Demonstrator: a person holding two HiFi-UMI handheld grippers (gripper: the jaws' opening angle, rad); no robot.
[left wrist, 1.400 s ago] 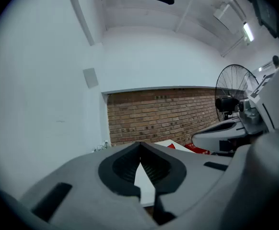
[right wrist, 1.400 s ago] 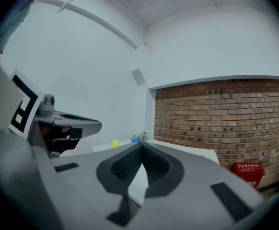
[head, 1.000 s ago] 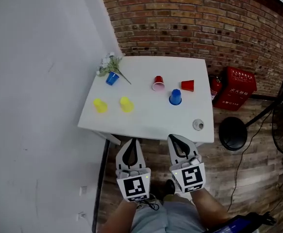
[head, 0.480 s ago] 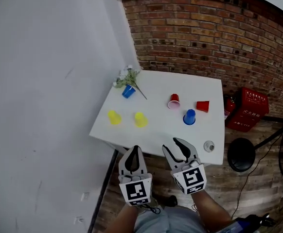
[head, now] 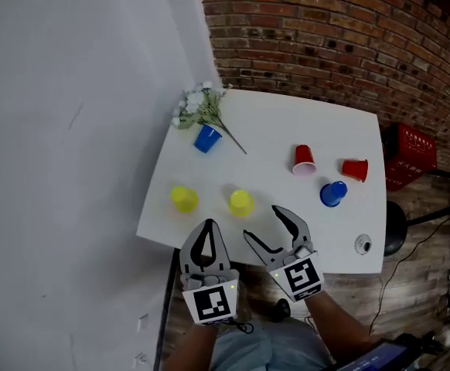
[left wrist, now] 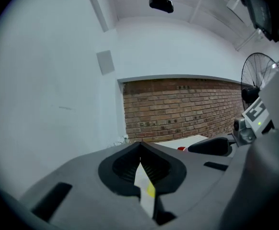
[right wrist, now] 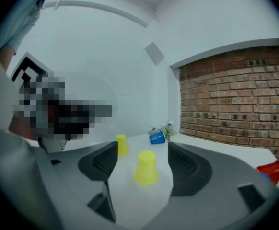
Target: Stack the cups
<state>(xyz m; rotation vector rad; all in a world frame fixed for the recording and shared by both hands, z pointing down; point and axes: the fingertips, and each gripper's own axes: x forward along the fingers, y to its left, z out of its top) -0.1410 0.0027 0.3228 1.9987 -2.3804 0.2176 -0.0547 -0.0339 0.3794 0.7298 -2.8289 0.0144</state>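
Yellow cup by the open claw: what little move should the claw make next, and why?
Probably ease the right gripper forward until its jaws sit around the nearer yellow cup. The jaws have just been opening, stand wide with nothing between them, and that upside-down cup is lined up ahead.

White square table [head: 287, 122] against red brick wall [head: 325, 37]. White-flowered green sprig [head: 200, 105] at its far left corner; small round silvery object [head: 362, 244] near right front edge.
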